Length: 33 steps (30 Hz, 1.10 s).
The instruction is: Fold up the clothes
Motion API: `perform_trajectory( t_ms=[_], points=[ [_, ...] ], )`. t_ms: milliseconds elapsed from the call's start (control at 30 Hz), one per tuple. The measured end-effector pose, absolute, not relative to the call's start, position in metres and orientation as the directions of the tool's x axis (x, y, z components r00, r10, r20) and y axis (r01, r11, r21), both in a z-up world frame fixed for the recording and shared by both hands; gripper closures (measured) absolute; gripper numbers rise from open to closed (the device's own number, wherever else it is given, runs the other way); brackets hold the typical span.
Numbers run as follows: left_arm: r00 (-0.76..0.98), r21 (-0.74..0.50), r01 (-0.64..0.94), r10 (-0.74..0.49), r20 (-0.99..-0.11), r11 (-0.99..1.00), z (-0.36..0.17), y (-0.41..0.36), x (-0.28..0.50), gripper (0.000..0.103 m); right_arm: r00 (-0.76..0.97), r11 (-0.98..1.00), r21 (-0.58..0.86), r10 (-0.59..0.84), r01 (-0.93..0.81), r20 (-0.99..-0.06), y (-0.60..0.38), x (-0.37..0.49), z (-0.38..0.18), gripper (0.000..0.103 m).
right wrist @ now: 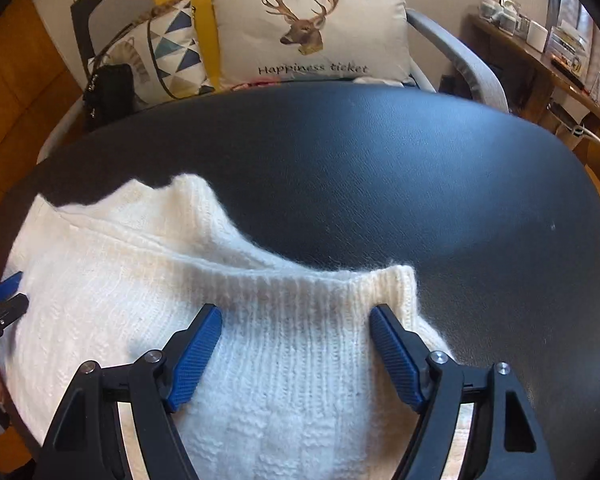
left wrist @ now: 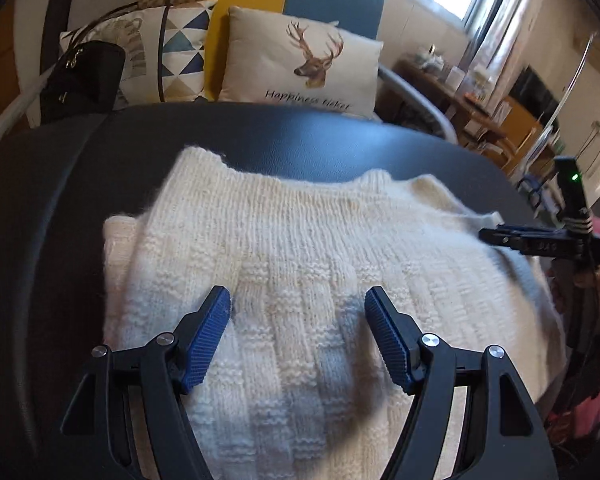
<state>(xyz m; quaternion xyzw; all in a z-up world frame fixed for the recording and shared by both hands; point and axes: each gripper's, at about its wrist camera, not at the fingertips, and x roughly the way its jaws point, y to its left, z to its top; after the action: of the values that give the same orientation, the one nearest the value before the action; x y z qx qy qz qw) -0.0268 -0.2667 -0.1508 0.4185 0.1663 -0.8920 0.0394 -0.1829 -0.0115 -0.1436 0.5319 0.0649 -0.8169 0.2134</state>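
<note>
**Cream sweater spread under two wide-open grippers**

Left wrist view: the left gripper hangs over the white knit sweater, which lies folded on the dark table. Its two blue pads stand far apart, with nothing pinched between them; the patterned body of the sweater lies beneath the gap and runs on past both fingertips towards the far side of the table. Whether the tips touch the wool cannot be told. The sweater's ribbed edge lies on the side away from the gripper, with a folded layer showing along its left margin. At the sweater's right margin the right gripper shows side-on, over the knit's edge. Beyond the table, past the sweater's far edge, a deer cushion and a triangle-print cushion lean on a seat, with a black handbag beside them.

Right wrist view: the right gripper has its jaws spread wide, gripping nothing. The sweater lies below and between the pads; its ribbed edge runs just beyond the fingertips, and the right pad stands near the sweater's right-hand corner. To the right of the sweater the table is bare black surface. The left gripper peeks in at the sweater's left margin.
</note>
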Motion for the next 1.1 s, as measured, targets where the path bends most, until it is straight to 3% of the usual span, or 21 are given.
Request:
perform_trajectory(
  t_ms=[367,500,600,700,933,1100],
  points=[
    [-0.719,-0.348,0.170,0.126,-0.684,-0.922,-0.125,-0.309,-0.041,0.030,-0.373,-0.757,0.061,-0.388,0.650,-0.843,-0.127,-0.138,-0.120,0.024],
    [-0.703,-0.360,0.133,0.168,-0.691,-0.923,-0.126,-0.317,-0.064,0.030,-0.376,-0.770,0.035,-0.350,0.637,-0.858,-0.153,-0.137,-0.133,0.025],
    [-0.651,-0.286,0.164,0.114,-0.751,-0.944,-0.140,-0.323,-0.081,0.030,-0.365,-0.796,0.033,-0.314,0.605,-0.876,-0.158,-0.142,-0.146,0.025],
    [-0.605,-0.293,0.194,0.121,-0.787,-0.936,-0.156,-0.334,-0.090,0.030,-0.359,-0.810,0.036,-0.299,0.585,-0.884,-0.158,-0.146,-0.157,0.024],
    [-0.666,-0.332,0.152,0.152,-0.730,-0.931,-0.139,-0.332,-0.078,0.030,-0.395,-0.836,0.070,-0.329,0.545,-0.858,-0.142,-0.143,-0.145,0.024],
    [-0.622,-0.253,0.105,0.135,-0.772,-0.962,-0.144,-0.314,-0.100,0.030,-0.422,-0.884,0.069,-0.288,0.462,-0.859,-0.118,-0.142,-0.144,0.024]
  ],
)
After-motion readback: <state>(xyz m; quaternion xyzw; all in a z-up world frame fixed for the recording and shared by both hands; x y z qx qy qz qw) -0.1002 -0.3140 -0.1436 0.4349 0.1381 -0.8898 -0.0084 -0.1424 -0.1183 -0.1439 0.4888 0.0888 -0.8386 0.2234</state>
